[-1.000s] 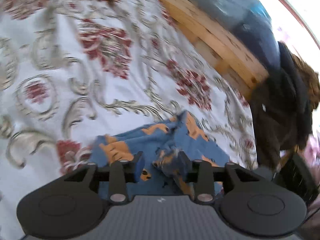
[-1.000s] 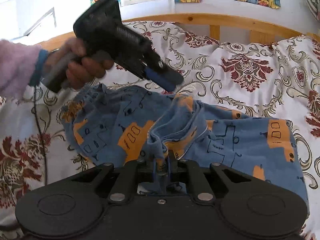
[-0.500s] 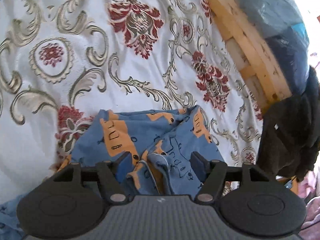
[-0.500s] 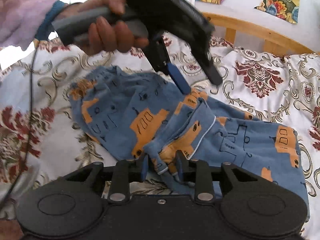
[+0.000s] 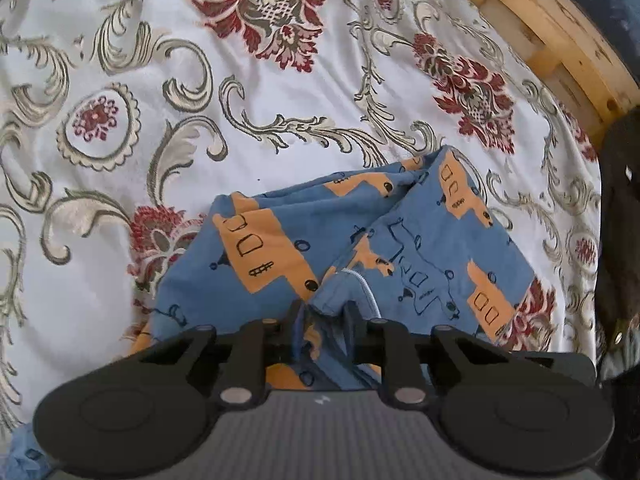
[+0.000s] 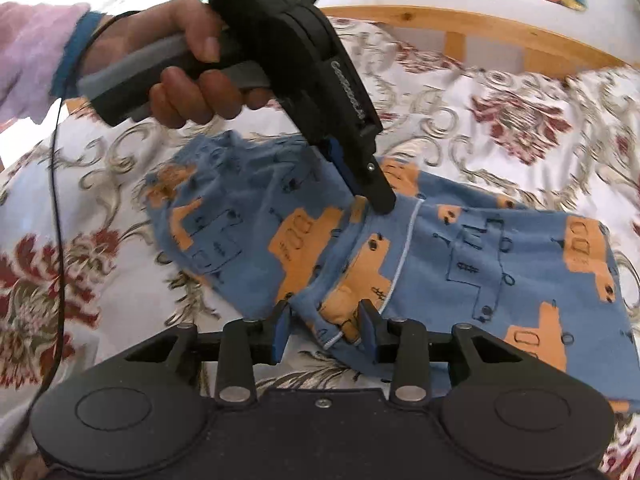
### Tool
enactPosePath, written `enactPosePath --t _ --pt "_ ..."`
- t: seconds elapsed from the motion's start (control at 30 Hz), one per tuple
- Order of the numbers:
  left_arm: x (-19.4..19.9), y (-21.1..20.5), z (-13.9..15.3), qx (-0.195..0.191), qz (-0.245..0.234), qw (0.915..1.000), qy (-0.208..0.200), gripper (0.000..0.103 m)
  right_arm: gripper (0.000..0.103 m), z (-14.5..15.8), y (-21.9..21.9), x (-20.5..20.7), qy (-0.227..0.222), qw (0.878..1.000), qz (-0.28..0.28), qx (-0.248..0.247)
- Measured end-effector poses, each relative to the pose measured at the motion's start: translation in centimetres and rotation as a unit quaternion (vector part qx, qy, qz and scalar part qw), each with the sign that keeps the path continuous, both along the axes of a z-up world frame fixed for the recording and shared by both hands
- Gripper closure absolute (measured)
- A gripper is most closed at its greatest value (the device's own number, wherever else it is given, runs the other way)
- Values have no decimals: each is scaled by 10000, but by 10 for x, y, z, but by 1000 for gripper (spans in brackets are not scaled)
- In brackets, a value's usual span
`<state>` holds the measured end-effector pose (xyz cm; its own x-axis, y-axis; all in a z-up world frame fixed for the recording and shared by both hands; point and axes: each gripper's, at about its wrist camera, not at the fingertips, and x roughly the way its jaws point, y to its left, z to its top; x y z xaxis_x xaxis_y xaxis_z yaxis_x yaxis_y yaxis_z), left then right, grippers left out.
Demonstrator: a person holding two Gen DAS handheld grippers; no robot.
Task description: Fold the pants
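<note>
Right claw [image 6: 325, 326] jaws just opening, pants [image 6: 460, 264] hem between; left claw [image 6: 374, 196] pressing waistband.

Blue pants [image 6: 460, 256] printed with orange trucks lie on a white bedspread [image 5: 120, 60] patterned with red flowers.

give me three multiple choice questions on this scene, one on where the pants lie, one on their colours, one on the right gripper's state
1. Where do the pants lie?
A. on a floral bedspread
B. on a bare wooden floor
C. on a hanger

2. What colours are the pants?
A. plain white
B. blue with orange shapes
C. green with stripes

3. How does the right gripper stand?
A. shut with nothing near it
B. out of view
C. open, with cloth between its fingers

Answers:
1 A, the bedspread with red flowers shows all round the pants.
2 B, orange shapes sit on blue cloth.
3 C, gaps show between the pads and the hem.
</note>
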<state>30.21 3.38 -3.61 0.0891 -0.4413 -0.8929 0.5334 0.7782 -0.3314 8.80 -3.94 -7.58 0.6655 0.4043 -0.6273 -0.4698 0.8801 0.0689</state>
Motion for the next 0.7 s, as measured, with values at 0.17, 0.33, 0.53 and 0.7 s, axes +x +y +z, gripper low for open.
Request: enactPosePath --t 0.17,0.33,0.53,0.7 --pt "-5 9 4 147 -88 9998 -109 78 64 15 -12 -6 83 9991 254 319" --pt "-3 19 10 -201 132 9997 -42 77 64 29 -23 1 -161 9980 -293 529" --pt "3 13 14 -344 374 9987 -75 69 66 5 -10 21 260 9983 -470 204" --pt "-1 -2 0 -20 331 9994 -57 87 95 0 -1 17 240 9989 -385 88"
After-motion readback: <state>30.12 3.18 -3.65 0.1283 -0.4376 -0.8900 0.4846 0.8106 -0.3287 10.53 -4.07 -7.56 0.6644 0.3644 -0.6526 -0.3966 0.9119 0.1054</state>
